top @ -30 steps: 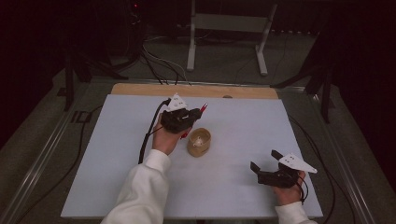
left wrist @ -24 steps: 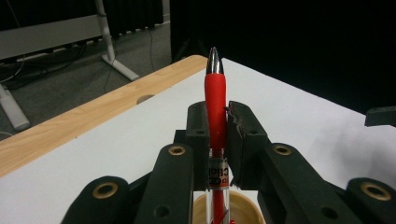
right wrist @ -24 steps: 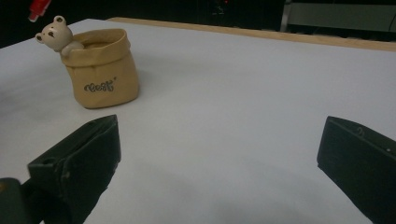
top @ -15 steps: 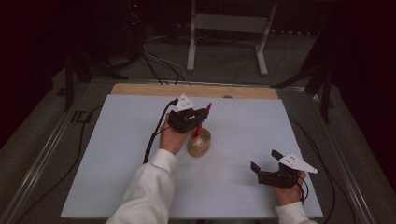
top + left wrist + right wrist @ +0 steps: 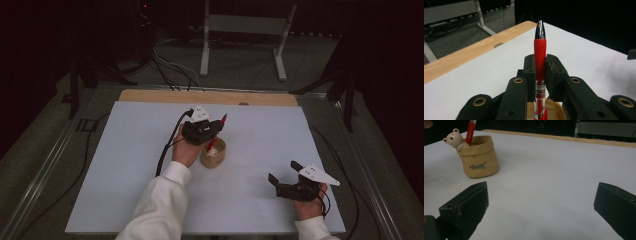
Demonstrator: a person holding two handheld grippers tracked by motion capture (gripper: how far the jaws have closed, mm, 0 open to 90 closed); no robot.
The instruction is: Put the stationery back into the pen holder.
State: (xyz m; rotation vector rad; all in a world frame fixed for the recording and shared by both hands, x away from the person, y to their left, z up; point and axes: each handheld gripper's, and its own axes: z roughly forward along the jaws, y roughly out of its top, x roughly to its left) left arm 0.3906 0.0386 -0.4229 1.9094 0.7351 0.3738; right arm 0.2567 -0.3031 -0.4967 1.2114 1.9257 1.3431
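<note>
A red pen (image 5: 540, 52) with a silver tip stands clamped between the jaws of my left gripper (image 5: 216, 128), which is shut on it. The pen's lower end (image 5: 212, 145) dips into a tan bag-shaped holder (image 5: 213, 153) near the middle of the white table (image 5: 125, 150). In the right gripper view the holder (image 5: 479, 158) carries a small bear figure (image 5: 453, 137) on its rim, with the pen (image 5: 470, 131) rising behind it. My right gripper (image 5: 284, 172) rests low at the front right, jaws wide open with nothing between them.
A wooden strip (image 5: 210, 97) runs along the table's far edge. Beyond it stands a metal stand (image 5: 240, 40) and cables (image 5: 165, 60) on the floor. A black cable (image 5: 167, 145) trails from the left gripper across the table.
My left gripper has moved right and down with the pen, bringing its lower end into the holder. The right gripper has stayed still.
</note>
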